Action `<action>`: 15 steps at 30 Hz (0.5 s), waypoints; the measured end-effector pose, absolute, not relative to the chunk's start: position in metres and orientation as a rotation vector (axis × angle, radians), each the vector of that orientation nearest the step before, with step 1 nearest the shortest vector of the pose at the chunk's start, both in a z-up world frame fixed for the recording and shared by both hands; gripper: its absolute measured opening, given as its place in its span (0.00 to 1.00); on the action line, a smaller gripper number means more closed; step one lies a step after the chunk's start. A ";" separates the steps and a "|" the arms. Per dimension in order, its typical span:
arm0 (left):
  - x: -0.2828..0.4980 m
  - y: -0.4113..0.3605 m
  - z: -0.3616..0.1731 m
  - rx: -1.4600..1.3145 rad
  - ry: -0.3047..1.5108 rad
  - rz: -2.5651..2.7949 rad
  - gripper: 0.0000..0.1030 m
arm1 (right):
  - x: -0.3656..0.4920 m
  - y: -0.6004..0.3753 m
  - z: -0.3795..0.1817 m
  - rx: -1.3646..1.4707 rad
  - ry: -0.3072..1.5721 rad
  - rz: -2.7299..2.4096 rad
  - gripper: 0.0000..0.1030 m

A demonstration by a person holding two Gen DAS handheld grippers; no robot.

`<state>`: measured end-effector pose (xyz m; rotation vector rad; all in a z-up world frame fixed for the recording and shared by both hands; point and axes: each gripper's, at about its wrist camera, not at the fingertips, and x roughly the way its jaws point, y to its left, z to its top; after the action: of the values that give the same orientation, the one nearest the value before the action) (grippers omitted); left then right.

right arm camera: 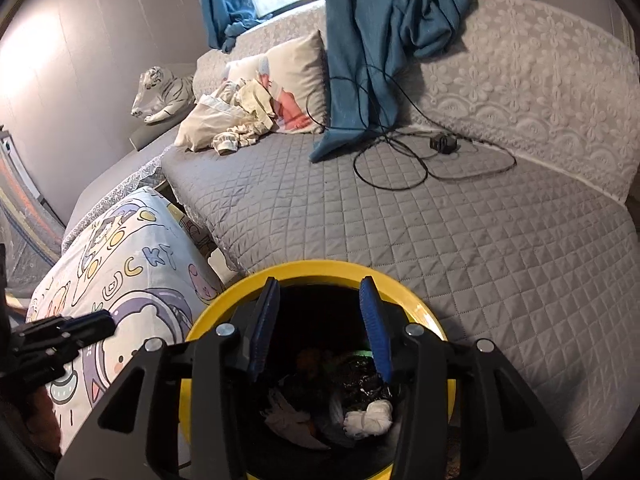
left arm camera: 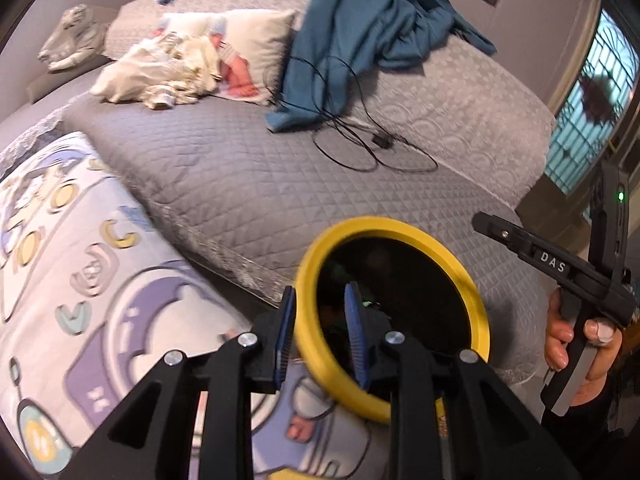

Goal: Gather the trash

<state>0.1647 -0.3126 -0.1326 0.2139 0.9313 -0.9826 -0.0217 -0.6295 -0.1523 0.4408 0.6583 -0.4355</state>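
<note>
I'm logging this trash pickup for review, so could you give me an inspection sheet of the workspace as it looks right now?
Surface: grey quilted bed cover, no loose trash seen on it.
Job's things: yellow-rimmed bin beside the bed, holding a crumpled white wad and dark wrappers.
Clutter: cream clothes, printed pillow, blue curtain draped onto the bed.
Tongs: left tongs straddle the bin rim; right tongs open over the bin, nothing between them.
Cables: black cable with adapter coiled on the cover.
Surroundings: plush tiger, cartoon cushion, window.
</note>
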 end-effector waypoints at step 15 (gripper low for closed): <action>0.194 -0.067 -0.103 0.044 0.807 -0.485 0.22 | 0.052 -0.478 -0.101 0.269 0.617 -0.136 0.44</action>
<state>0.1935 -0.0674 -0.1028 0.0445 0.8072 -0.4846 0.0517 -0.4778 -0.1008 0.2693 0.6172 -0.1362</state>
